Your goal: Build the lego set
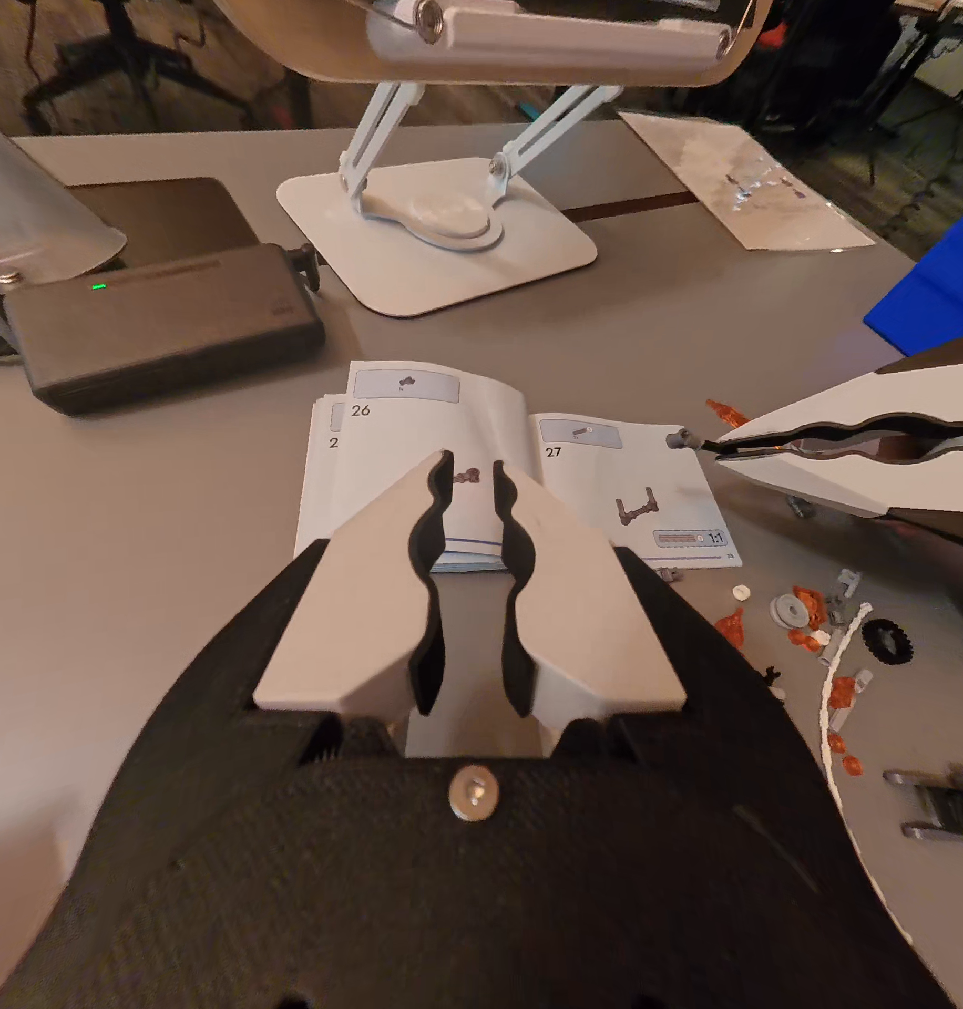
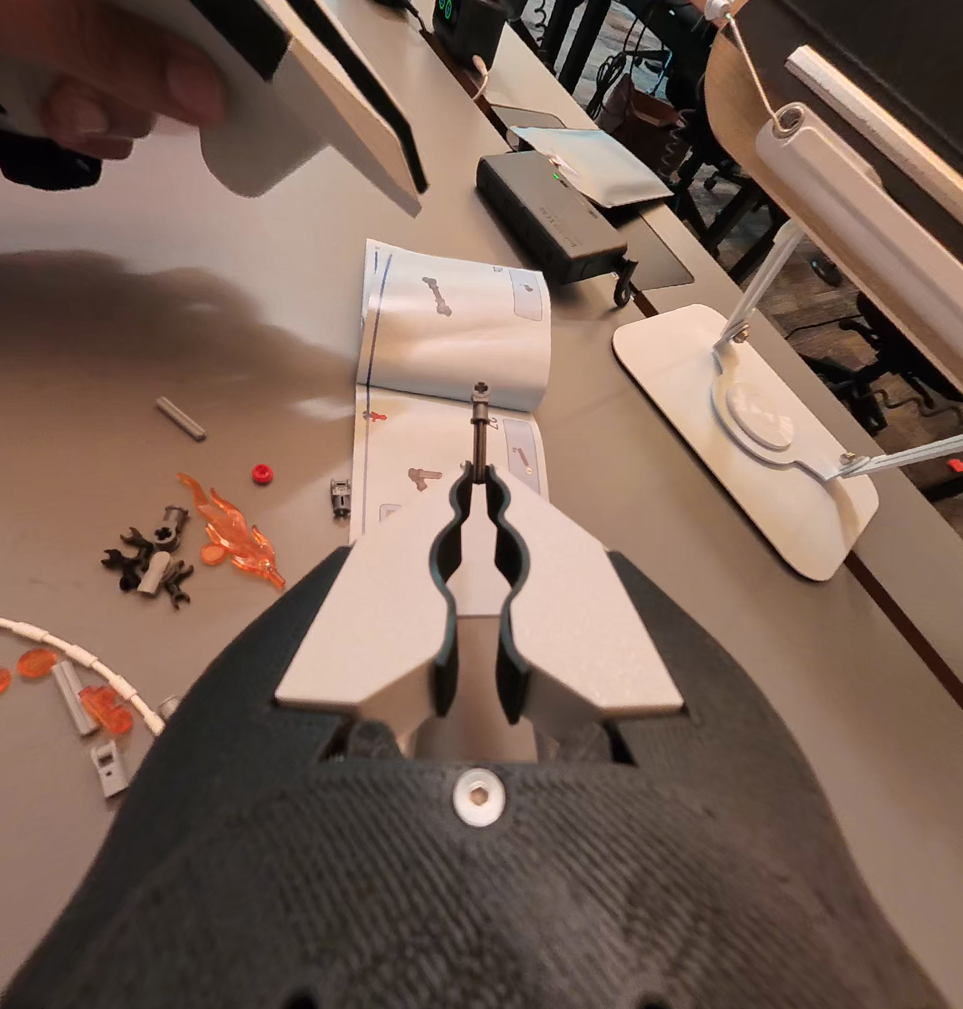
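- Grey and thin, a lego axle pin (image 2: 480, 431) sticks straight out past the tips of the right gripper (image 2: 478, 474); the jaws are nearly closed and pinch its near end, so most of its length pokes forward over the open instruction booklet (image 2: 457, 333).
- From the left wrist view, that same pin (image 1: 681, 438) shows as a short stub at the very tip of the right gripper (image 1: 711, 446), which comes in from the right edge of the desk (image 1: 140, 518) and hangs just over the booklet's right-hand page.
- Left gripper (image 1: 471, 464) sits with its jaws parted by a narrow gap and nothing between them; its tips hover above the middle fold of the booklet (image 1: 621, 491).
- Booklet lies flat near the middle of the desk, one page curling up.
- Loose lego pieces are scattered toward the right side of the desk: an orange flame piece (image 2: 233, 532), small black clips (image 2: 135, 557), a red round stud (image 2: 262, 473), a white ridged hose (image 2: 86, 660), a black gear (image 1: 886, 641), and a grey bar (image 2: 180, 418) lying apart from the rest.
- Toward the far edge stand a white stand base (image 1: 435, 235) and a black box with a green light (image 1: 162, 322).
- Blue bin (image 1: 943, 295) at the right edge.
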Action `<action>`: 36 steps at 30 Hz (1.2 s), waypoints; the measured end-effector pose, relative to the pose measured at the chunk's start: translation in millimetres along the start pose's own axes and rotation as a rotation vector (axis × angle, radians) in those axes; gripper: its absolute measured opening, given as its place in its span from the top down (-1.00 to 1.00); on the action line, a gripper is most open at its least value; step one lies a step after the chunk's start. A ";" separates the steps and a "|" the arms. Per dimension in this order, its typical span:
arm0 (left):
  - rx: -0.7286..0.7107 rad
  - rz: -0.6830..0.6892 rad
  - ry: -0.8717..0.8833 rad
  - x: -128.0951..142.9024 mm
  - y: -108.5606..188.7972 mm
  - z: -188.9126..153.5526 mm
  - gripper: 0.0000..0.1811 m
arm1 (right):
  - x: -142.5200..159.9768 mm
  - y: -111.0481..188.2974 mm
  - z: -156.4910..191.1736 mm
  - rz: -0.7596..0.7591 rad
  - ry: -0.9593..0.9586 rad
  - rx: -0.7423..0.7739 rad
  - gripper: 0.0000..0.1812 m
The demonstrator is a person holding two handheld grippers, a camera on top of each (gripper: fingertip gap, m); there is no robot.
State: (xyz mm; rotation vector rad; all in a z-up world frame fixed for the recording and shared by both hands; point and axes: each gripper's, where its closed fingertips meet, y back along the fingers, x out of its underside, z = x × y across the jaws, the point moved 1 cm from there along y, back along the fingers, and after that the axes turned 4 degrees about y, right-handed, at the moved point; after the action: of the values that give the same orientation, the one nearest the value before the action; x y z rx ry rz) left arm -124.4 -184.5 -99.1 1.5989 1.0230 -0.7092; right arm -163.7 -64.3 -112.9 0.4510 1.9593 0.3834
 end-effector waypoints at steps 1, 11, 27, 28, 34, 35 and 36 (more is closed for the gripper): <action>0.002 0.007 -0.003 1.4 -1.0 -0.2 0.86 | 0.2 -0.1 0.1 -0.001 -0.002 -0.002 0.98; 0.209 0.044 -0.039 10.8 -7.3 -38.7 0.76 | -3.0 2.4 2.0 -0.028 -0.029 -0.033 0.98; 0.712 0.049 0.038 18.0 20.5 -109.6 0.67 | -35.8 26.0 33.8 -0.234 -0.350 -0.464 0.98; 0.730 0.058 0.030 19.6 22.0 -111.9 0.70 | -37.1 27.7 33.9 -0.244 -0.369 -0.484 0.98; 0.783 0.081 0.017 22.5 29.3 -117.7 0.90 | -42.8 37.8 37.3 -0.286 -0.406 -0.577 0.97; 0.795 0.077 0.026 22.0 30.3 -118.4 0.89 | -42.9 38.9 38.6 -0.286 -0.401 -0.586 0.97; 0.806 0.073 0.037 21.1 31.1 -118.9 0.88 | -42.6 39.6 40.5 -0.283 -0.394 -0.598 0.97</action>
State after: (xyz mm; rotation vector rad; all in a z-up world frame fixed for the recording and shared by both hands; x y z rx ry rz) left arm -93.8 -66.7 -71.6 2.3242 0.7249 -1.1310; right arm -104.7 -47.0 -77.6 -0.1311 1.4093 0.6167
